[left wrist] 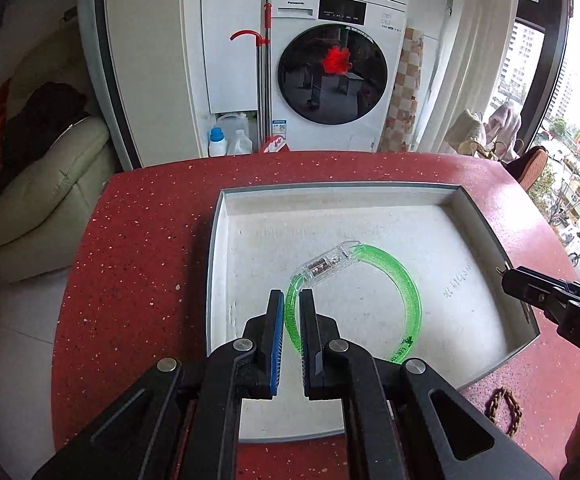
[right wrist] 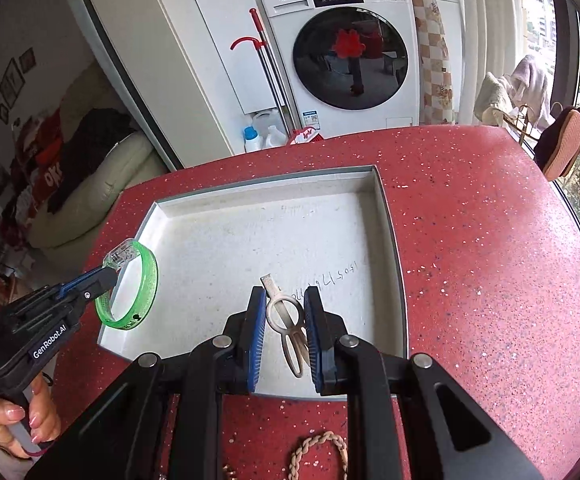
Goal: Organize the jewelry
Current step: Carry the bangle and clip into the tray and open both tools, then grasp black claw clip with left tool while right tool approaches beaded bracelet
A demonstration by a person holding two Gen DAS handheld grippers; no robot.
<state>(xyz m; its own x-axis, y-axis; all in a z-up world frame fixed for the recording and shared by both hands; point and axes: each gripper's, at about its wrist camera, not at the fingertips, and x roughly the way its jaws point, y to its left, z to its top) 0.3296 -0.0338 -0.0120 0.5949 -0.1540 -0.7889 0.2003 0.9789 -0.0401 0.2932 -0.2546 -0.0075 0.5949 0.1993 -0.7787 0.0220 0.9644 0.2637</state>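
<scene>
While both tilt down over the tray [left wrist: 469,208], left gripper [left wrist: 291,300] clamps green bangle [left wrist: 405,280]; right gripper [right wrist: 286,300] clamps hair clip [right wrist: 288,320].

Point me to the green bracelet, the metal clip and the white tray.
green bracelet [left wrist: 403,280], left wrist view, on its green band.
metal clip [right wrist: 286,316], right wrist view, on its looped middle.
white tray [right wrist: 393,248], right wrist view, on its right wall.

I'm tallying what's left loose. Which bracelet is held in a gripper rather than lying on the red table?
The green translucent bracelet, clamped in the left gripper over the white tray. The braided bracelet and the beaded bracelet lie on the table, untouched.
</scene>
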